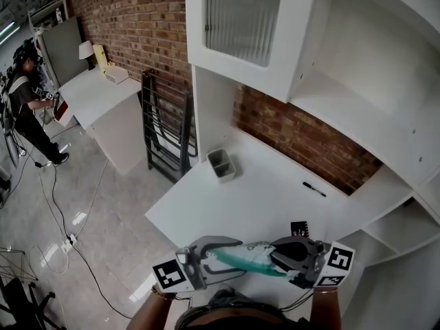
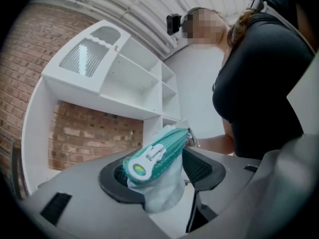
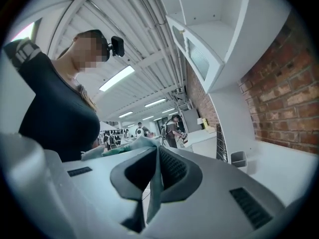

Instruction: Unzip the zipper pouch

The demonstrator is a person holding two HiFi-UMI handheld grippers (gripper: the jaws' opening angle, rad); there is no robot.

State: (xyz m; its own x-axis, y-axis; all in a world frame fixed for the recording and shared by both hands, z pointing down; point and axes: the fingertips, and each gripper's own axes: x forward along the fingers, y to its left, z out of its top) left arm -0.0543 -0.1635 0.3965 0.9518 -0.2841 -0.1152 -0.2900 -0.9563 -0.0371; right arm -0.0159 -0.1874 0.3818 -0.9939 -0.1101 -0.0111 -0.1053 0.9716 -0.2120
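Above white table, zipper pouch (teal) clamped in left gripper jaws, right gripper pinching its edge.

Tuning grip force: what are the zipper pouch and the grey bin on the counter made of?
Zipper pouch: soft fabric, teal mesh-like weave along the zip, pale limp body that sags; zipper pull looks like white plastic. Grey bin: probably matte plastic, rigid, uniform.

No words or numbers can be read anywhere. The left cube on the left hand-held gripper and the right cube on the right hand-held gripper show only black and white squares.
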